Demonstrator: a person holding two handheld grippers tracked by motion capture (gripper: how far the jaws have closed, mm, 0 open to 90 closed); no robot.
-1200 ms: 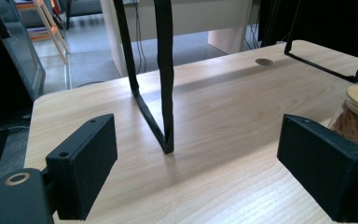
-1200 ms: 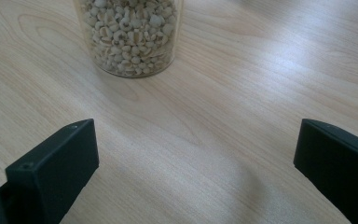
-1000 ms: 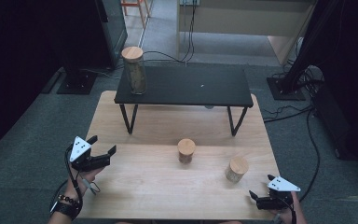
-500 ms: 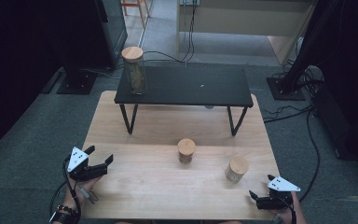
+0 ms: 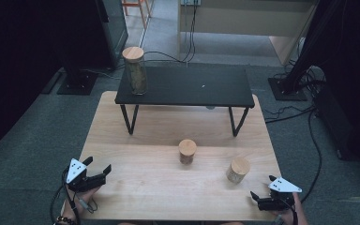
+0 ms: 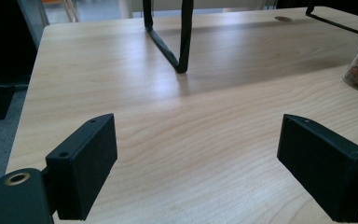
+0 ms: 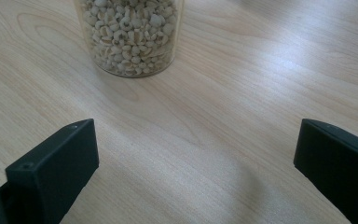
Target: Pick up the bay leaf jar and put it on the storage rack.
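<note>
Ahead of me, upper centre of the frame, a low black shelf (image 5: 187, 86) stands on the pale wooden table (image 5: 136, 192). A tall cork-lidded jar (image 5: 135, 70) sits upright at its left end. Cables (image 5: 166, 56) trail over the grey floor behind.

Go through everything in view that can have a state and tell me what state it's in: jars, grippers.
Tall jar: upright on the black shelf, lid on.
Middle jar: upright on the wooden table, lidded.
Right jar: upright, lidded, holds pale grains.
Left hand-held gripper: open, empty.
Right hand-held gripper: open, empty.
</note>
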